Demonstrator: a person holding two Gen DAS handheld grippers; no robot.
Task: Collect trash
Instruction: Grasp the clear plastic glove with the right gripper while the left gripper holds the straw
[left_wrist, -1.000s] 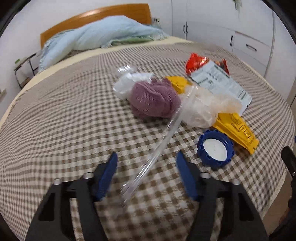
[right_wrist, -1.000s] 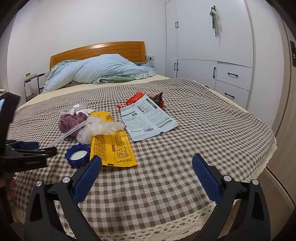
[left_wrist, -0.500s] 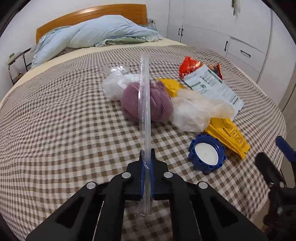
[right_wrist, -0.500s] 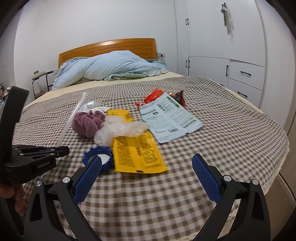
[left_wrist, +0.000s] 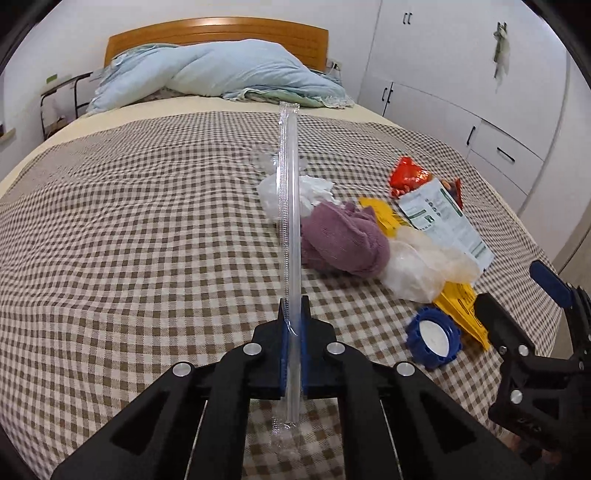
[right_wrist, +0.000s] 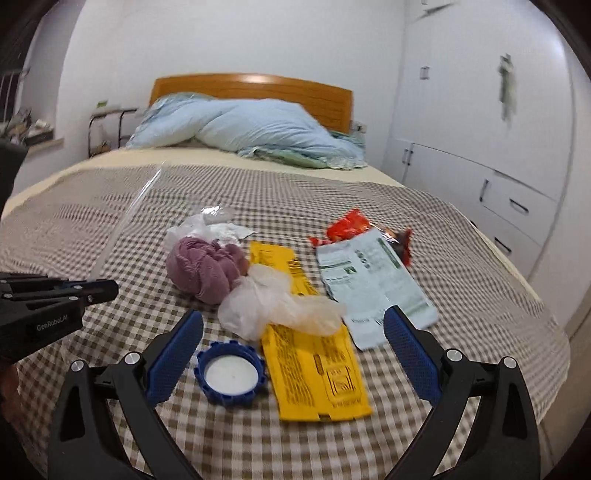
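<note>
My left gripper (left_wrist: 292, 314) is shut on a long clear wrapped straw (left_wrist: 289, 206) and holds it lifted off the checked bedspread; the straw also shows in the right wrist view (right_wrist: 125, 221). My right gripper (right_wrist: 293, 332) is open and empty, above a blue cap (right_wrist: 232, 373) and a yellow packet (right_wrist: 314, 354). Trash lies in a heap: a purple cloth ball (left_wrist: 343, 240), a crumpled clear bag (left_wrist: 421, 266), white plastic (left_wrist: 306, 192), a white-green packet (left_wrist: 443, 218) and a red wrapper (left_wrist: 408, 175).
The checked bedspread (left_wrist: 129, 240) covers the bed, with a blue duvet (left_wrist: 221, 74) by the wooden headboard (left_wrist: 218, 33). White wardrobes and drawers (left_wrist: 480, 122) stand to the right. A small side table (left_wrist: 59, 99) stands at the back left.
My left gripper closed on the straw and lifted it upright off the bed. My right gripper moved forward and left toward the blue cap and yellow packet, staying open.
</note>
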